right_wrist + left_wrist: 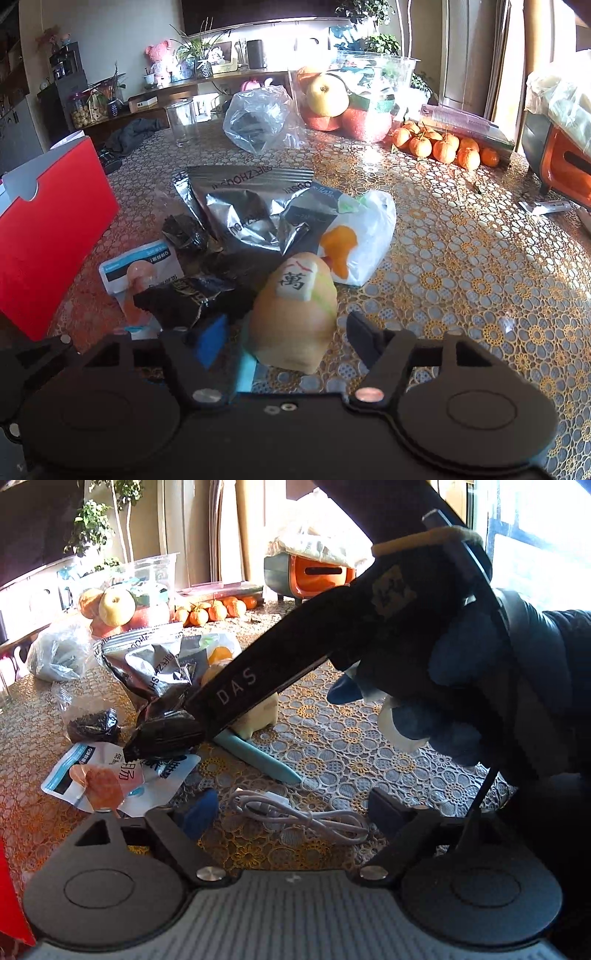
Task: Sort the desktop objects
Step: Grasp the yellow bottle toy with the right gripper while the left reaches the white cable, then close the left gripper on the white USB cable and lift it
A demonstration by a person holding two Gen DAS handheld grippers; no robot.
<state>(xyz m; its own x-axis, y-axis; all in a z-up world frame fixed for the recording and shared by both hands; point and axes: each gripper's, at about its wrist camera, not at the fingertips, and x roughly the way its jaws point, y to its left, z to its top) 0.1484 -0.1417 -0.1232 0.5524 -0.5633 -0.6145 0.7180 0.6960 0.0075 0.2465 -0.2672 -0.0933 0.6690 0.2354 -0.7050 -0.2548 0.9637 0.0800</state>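
A coiled white cable (295, 818) lies on the lace tablecloth between the fingers of my left gripper (291, 812), which is open; neither pad presses on it. In the right wrist view a cream plush toy with a mahjong tile on it (295, 317) stands between the fingers of my right gripper (286, 336), also open, with a small gap on each side. A teal pen (258, 755) lies by the toy. A blue-gloved hand (461, 672) holds the right tool, whose long black housing (236, 690) crosses the left wrist view and hides most of the toy there.
A red box (55, 236) stands at the left. Behind the toy are a silver foil bag (240, 206), a white bag with orange print (358, 240) and snack packets (140, 269). Farther back are a fruit container (343, 99), tangerines (443, 147) and a glass (181, 122).
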